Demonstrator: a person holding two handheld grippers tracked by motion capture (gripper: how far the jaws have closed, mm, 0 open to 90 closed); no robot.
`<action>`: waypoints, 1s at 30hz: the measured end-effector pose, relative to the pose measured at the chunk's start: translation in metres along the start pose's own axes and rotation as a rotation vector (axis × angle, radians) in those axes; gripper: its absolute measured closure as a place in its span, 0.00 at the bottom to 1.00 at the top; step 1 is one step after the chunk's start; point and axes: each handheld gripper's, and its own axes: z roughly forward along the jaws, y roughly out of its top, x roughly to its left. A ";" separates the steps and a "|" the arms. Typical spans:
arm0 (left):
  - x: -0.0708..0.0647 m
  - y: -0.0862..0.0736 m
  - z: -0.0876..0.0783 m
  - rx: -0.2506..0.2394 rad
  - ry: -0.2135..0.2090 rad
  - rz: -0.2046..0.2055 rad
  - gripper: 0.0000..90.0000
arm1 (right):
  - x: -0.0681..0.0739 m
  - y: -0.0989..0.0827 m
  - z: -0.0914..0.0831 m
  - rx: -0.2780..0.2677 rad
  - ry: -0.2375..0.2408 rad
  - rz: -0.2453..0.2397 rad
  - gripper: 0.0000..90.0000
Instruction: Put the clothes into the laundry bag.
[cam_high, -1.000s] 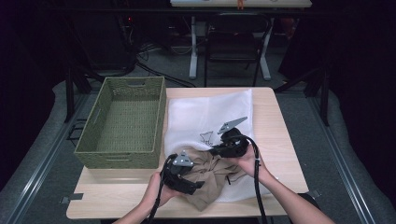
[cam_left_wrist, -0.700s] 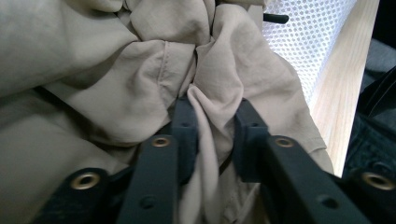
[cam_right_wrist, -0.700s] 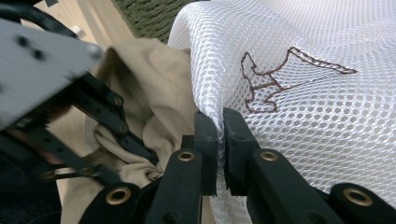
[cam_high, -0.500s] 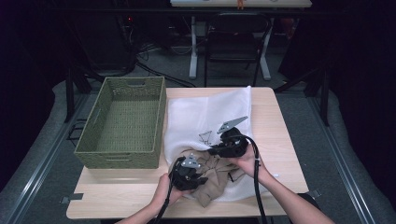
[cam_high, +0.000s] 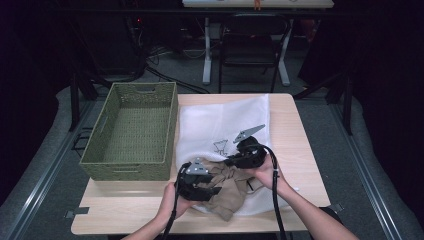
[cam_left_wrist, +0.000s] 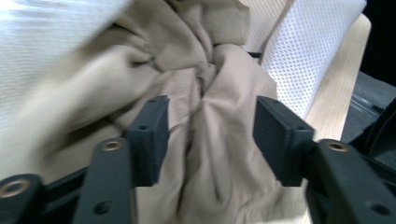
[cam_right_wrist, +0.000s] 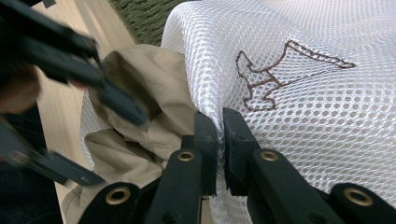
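A white mesh bag (cam_high: 225, 120) with a small brown stitched figure lies on the wooden table (cam_high: 295, 135). A crumpled tan garment (cam_high: 232, 192) sits at its near edge, partly under the mesh. My right gripper (cam_right_wrist: 220, 116) is shut on the mesh bag's (cam_right_wrist: 303, 116) edge and holds it just above the tan garment (cam_right_wrist: 154, 93). My left gripper (cam_left_wrist: 211, 105) has just been opening; its jaws now stand apart. A fold of the tan garment (cam_left_wrist: 210, 154) lies between them, and the pads do not press on it. In the high view the left gripper (cam_high: 210, 189) points right at the garment, close to the right gripper (cam_high: 229, 161).
An empty green woven basket (cam_high: 145, 86) stands on the table's left half, right beside the mesh bag. The table's near edge is just below both hands. A black chair (cam_high: 250, 45) and desk legs stand on the floor beyond the table.
The left gripper nudged right into the tan garment, then drew back slightly. The garment's folds shifted a little. The right gripper and the bag edge it holds kept still.
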 end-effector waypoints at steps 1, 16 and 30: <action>0.001 -0.001 -0.011 -0.005 0.062 0.005 0.46 | -0.001 0.000 0.000 -0.003 0.000 0.000 0.95; 0.023 -0.003 -0.032 -0.062 0.293 -0.042 0.39 | -0.002 0.002 -0.001 -0.007 0.004 0.009 0.95; 0.039 -0.012 0.007 0.016 0.134 -0.133 0.95 | -0.002 0.003 0.002 -0.009 0.010 0.013 0.96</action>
